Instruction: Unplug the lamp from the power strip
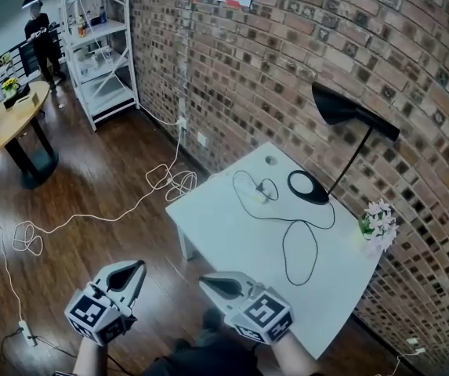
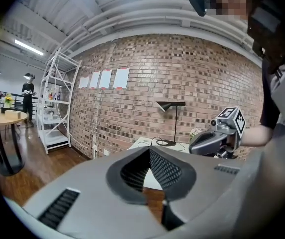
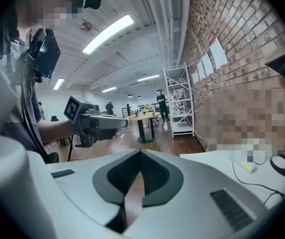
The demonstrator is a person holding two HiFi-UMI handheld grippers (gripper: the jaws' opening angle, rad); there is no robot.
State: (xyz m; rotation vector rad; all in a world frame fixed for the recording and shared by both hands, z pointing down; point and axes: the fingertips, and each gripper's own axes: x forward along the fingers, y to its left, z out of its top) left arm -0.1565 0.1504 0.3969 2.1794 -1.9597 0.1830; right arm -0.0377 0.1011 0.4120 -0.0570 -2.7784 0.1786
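Left tool (image 1: 139, 266) and right tool (image 1: 205, 281) clenched empty; black lamp (image 1: 348, 110) upright, cord (image 1: 284, 249) looped.

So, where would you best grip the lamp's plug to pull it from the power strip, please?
Likely the plug body itself, not the thin black cord. The power strip lies flat on the table, so come from above, jaws across the plug's sides, and pull straight up. Its exact shape is too small to tell.
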